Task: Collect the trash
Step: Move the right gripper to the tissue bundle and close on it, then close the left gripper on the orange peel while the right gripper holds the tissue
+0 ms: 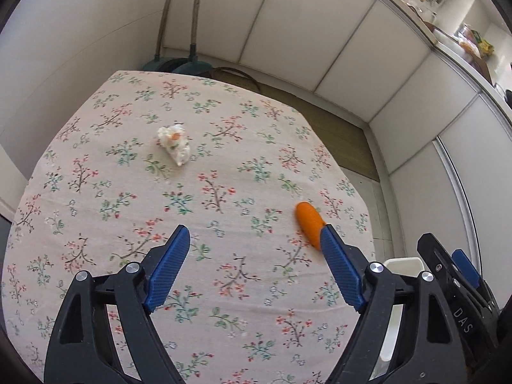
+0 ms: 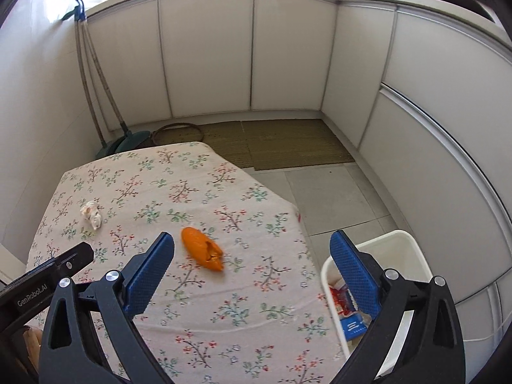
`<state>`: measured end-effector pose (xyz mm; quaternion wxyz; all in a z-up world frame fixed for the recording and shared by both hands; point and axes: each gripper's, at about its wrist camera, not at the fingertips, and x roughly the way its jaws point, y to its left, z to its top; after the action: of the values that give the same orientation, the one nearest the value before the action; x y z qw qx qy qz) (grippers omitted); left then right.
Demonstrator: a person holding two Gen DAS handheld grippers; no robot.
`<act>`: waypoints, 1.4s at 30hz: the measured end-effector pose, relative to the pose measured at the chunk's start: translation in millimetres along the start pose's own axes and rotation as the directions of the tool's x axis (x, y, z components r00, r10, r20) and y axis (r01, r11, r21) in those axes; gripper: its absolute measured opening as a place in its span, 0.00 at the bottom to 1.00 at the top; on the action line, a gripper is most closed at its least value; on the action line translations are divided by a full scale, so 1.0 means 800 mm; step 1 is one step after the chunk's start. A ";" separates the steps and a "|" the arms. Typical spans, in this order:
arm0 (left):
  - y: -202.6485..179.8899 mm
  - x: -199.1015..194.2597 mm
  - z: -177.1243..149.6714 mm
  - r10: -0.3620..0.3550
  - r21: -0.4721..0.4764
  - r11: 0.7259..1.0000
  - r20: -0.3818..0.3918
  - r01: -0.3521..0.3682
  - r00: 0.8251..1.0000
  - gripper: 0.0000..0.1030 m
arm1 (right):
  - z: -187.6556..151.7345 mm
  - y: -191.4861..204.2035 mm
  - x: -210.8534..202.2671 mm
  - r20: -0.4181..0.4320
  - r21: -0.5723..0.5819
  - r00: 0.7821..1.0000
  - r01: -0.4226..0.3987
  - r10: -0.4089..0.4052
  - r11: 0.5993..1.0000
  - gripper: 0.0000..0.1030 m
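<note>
Blue-padded left gripper (image 1: 254, 243) and right gripper (image 2: 252, 249) both spread wide, holding nothing, low in frame over the floral tablecloth (image 1: 224, 288). White bin (image 2: 412, 249) at lower right, wrappers already inside. Orange peel (image 2: 201, 249) just beyond the right fingers: best straddled lengthwise, pressed lightly, then lifted. Crumpled tissue (image 1: 174, 145) farther, upper left, well apart; better saved for the left.
</note>
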<state>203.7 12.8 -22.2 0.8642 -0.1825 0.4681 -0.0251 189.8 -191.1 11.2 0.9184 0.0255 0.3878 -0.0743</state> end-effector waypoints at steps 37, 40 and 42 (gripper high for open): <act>0.245 -0.070 0.056 0.023 -0.366 0.930 0.011 -0.018 1.000 0.79 | -0.009 0.363 0.193 -0.221 -0.536 0.929 -0.370 0.297 0.759 0.74; 0.246 -0.072 0.053 0.039 -0.350 0.936 0.015 -0.031 0.999 0.79 | -0.011 0.356 0.213 -0.263 -0.504 0.915 -0.402 0.307 0.764 0.35; 0.247 -0.070 0.054 0.044 -0.348 0.937 0.015 -0.036 0.999 0.79 | -0.009 0.342 0.215 -0.257 -0.452 0.901 -0.431 0.348 0.781 0.30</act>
<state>182.2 221.7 -23.3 0.8238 -0.3233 0.4591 0.0776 346.1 59.4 -120.0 0.8545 -0.1267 0.4520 0.2225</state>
